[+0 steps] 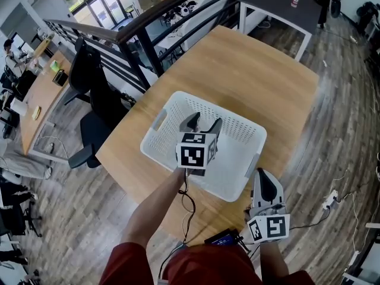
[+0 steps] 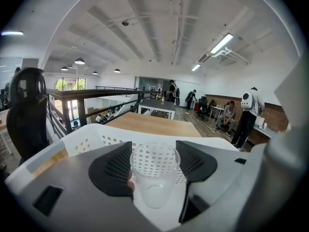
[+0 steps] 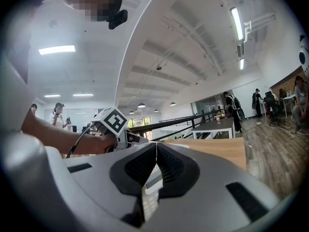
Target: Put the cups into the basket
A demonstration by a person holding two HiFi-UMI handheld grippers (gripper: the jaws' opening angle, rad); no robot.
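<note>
A white perforated basket (image 1: 237, 159) stands on the wooden table (image 1: 255, 70). My left gripper (image 1: 205, 122) hangs over the basket's inside. In the left gripper view its black pads (image 2: 113, 168) press on both sides of an upright clear plastic cup (image 2: 154, 180), with the basket's far wall (image 2: 96, 135) just behind it. The cup looks empty. My right gripper (image 1: 264, 180) sits low at the basket's near right corner, jaws together. In the right gripper view it (image 3: 156, 146) points level with nothing between the jaws, and the left hand's marker cube (image 3: 113, 122) shows to the left.
Black office chairs (image 1: 89, 94) stand off the table's left side beside a dark railing (image 1: 148, 31). A grey table (image 1: 279, 8) is at the far end. A small black device (image 1: 222, 239) lies at the near table edge. People stand at the right (image 2: 247, 112).
</note>
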